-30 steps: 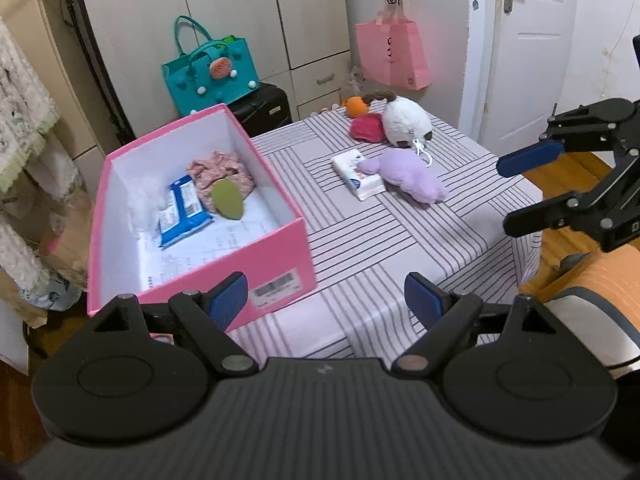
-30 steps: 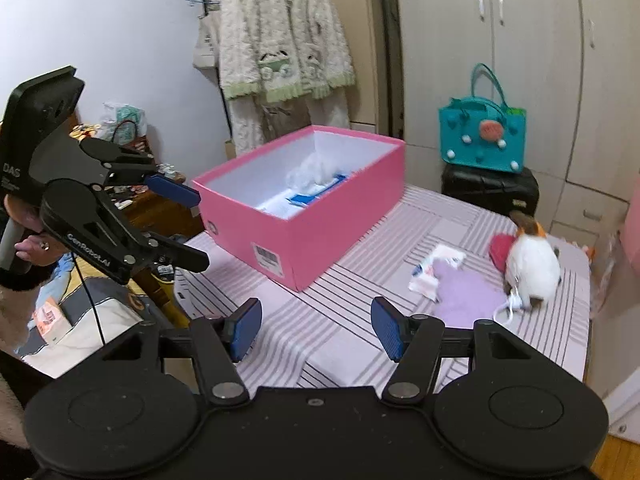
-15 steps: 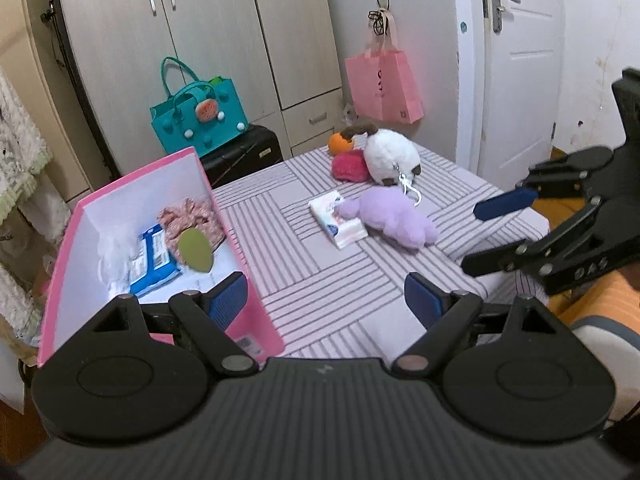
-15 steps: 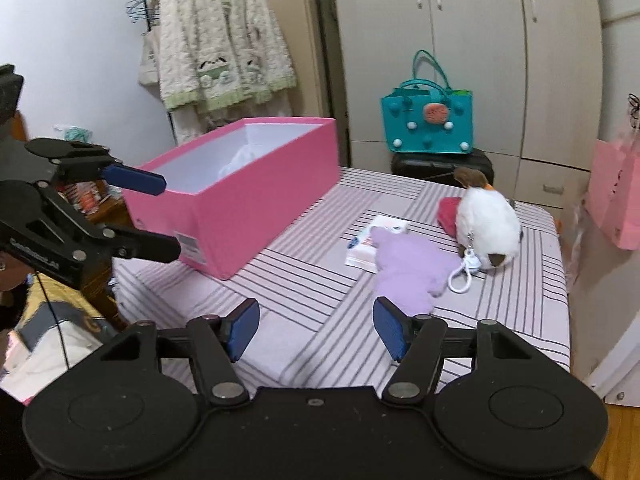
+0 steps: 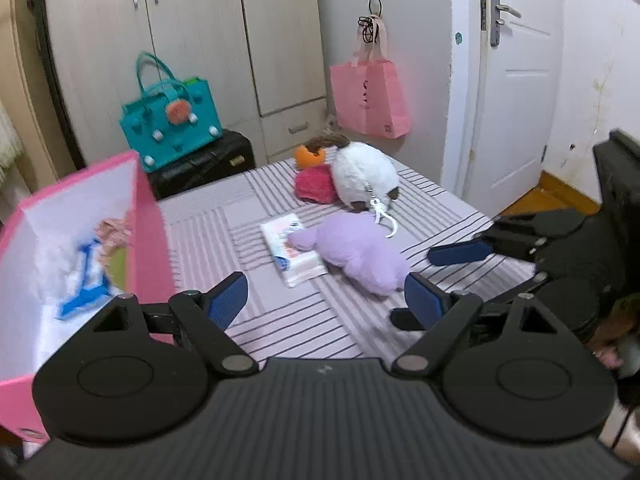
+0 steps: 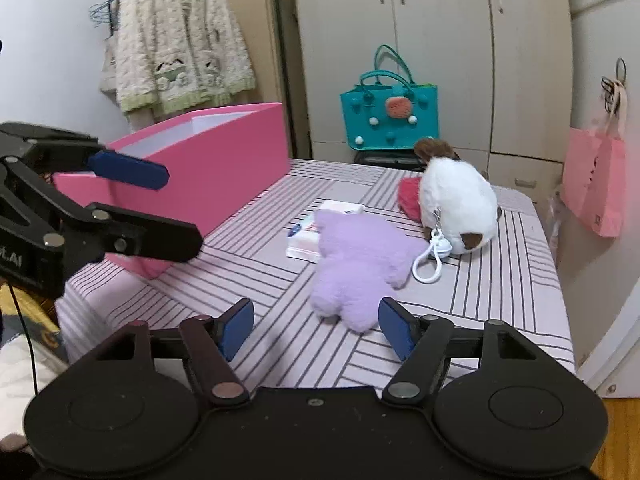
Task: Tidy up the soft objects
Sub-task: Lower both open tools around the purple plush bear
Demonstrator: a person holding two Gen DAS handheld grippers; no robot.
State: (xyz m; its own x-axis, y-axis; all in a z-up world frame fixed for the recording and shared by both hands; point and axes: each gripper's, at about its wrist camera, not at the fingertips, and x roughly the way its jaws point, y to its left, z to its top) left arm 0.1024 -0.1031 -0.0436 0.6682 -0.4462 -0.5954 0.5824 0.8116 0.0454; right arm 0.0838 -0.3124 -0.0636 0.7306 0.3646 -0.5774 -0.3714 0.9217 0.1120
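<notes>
A purple plush (image 5: 360,256) (image 6: 360,256) lies mid-table, partly over a white tissue pack (image 5: 292,256) (image 6: 316,232). Behind them sit a white plush with a keyring (image 5: 364,176) (image 6: 456,196), a red plush (image 5: 314,186) (image 6: 410,200) and an orange toy (image 5: 308,156). My right gripper (image 6: 316,326) hovers low just before the purple plush; its jaws are opening and the pads touch nothing. My left gripper (image 5: 325,300) is open and empty, near the pink box (image 5: 148,216) (image 6: 208,172). That box holds a blue pack, pinkish cloth and a green piece.
The striped table (image 6: 500,280) ends at a right edge close to a white door (image 5: 516,80). A teal bag (image 5: 172,116) on a black case and a pink bag (image 5: 368,96) stand by the wardrobe. A cardigan (image 6: 176,48) hangs at the left.
Both grippers have come down and closer to the toys on the table. The right jaws stand wider than before. The left jaws are unchanged.
</notes>
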